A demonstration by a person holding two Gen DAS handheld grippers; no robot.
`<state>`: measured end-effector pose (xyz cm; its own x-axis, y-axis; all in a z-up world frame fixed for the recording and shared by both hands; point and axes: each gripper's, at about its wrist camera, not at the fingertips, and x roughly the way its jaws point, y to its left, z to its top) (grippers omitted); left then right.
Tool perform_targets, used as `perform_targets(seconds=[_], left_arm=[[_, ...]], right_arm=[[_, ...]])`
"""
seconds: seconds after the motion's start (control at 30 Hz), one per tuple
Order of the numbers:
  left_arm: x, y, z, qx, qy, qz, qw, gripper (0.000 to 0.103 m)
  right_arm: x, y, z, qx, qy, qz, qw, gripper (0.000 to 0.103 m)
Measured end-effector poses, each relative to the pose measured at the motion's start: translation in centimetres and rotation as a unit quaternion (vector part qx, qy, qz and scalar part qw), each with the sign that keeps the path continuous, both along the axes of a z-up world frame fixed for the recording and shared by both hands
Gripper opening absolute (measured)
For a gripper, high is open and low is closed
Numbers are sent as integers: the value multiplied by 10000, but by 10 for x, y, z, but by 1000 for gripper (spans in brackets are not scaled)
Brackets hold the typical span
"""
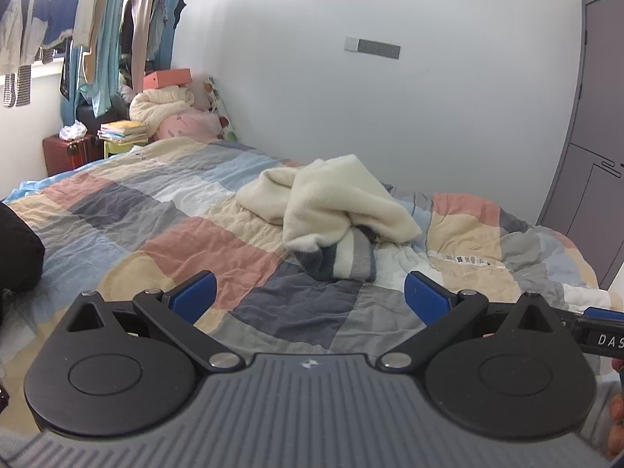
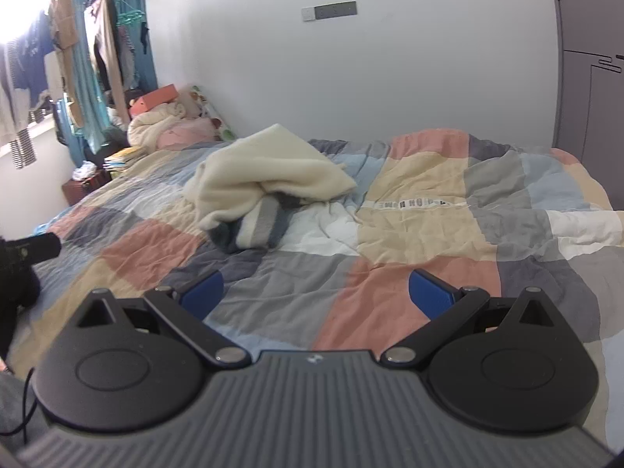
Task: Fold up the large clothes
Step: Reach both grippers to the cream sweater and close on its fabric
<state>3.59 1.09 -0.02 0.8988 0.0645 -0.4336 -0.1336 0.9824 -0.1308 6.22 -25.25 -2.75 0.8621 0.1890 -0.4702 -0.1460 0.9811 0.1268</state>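
Observation:
A cream fleece garment [image 1: 335,199] with a grey, white and dark striped part lies crumpled in a heap on the patchwork quilt [image 1: 167,218] of a bed. It also shows in the right wrist view [image 2: 257,183], on the quilt [image 2: 421,234]. My left gripper [image 1: 310,294] is open and empty, held above the quilt in front of the heap. My right gripper [image 2: 316,292] is open and empty, also short of the heap and to its right. Part of the right gripper [image 1: 600,331] shows at the right edge of the left wrist view.
A white wall [image 1: 351,109] runs along the bed's far side. A grey wardrobe [image 1: 592,148] stands at the right. Piled bedding, a pink plush and an orange box [image 1: 167,78] sit at the bed's head. Hanging clothes [image 1: 78,19] and a red suitcase [image 1: 66,152] are at the left.

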Motion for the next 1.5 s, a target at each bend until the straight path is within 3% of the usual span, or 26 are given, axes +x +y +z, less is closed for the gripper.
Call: perform_targets(seconds=[0.4, 0.57, 0.67, 0.77, 0.93, 1.1, 1.27, 1.47, 1.5], left_arm=[[102, 30, -13, -164, 257, 23, 9995, 103], [154, 43, -20, -285, 43, -26, 9996, 103], [190, 50, -31, -196, 68, -8, 9998, 103], [226, 63, -50, -358, 229, -51, 9991, 103], [278, 85, -97, -590, 641, -60, 9962, 103], [315, 94, -151, -710, 799, -175, 9941, 103], [336, 97, -179, -1025, 533, -541, 9918, 103], [362, 101, -189, -1597, 143, -871, 9832, 102], [368, 100, -189, -1661, 144, -933, 9816, 100]], right_arm=[[77, 20, -4, 94, 384, 143, 9991, 103], [118, 29, 0, 263, 361, 288, 9986, 103], [148, 38, -2, 343, 378, 186, 9985, 103], [182, 46, -10, 536, 453, 125, 9975, 103], [235, 58, -31, 758, 361, -265, 9961, 103], [275, 55, -69, 1406, 610, -299, 9877, 103], [311, 48, -107, 2330, 802, -213, 9689, 102], [347, 51, -136, 2717, 589, -298, 9601, 95], [350, 52, -140, 2621, 508, -340, 9631, 93]])
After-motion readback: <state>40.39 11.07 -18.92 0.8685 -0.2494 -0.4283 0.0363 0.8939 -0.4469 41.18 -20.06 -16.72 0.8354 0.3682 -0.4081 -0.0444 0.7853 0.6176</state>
